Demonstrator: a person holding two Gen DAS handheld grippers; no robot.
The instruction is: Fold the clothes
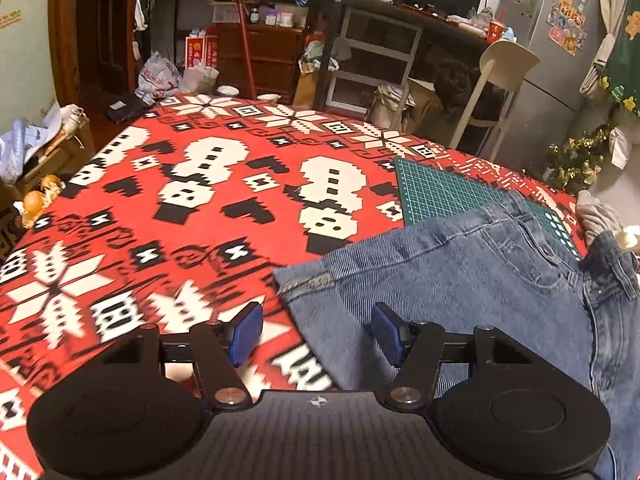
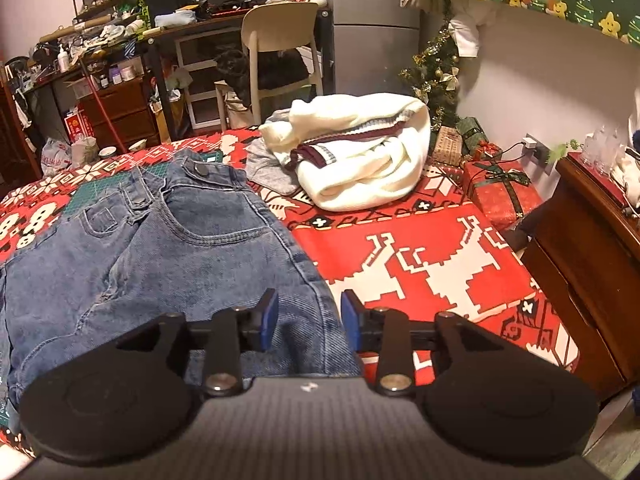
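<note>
Jeans [image 2: 160,248] lie flat on the surface, waistband far end, long axis running away from both grippers. Right gripper [image 2: 308,316] half-open, empty, over the near right edge; left gripper [image 1: 318,334] wider, empty, straddling the left edge.

Left gripper [image 1: 318,334], right gripper [image 2: 308,316]: matte black ribbed housing, small white crosshair emblem, two round black side discs, silver pivot screws, black linkage arms, blue finger pads [image 1: 246,334].

No writing can be made out for certain in either view. The fridge magnets [image 1: 566,20], the red cartons [image 1: 200,51] on the far floor and the cardboard box [image 1: 52,160] at left bear print too blurred to read.
</note>
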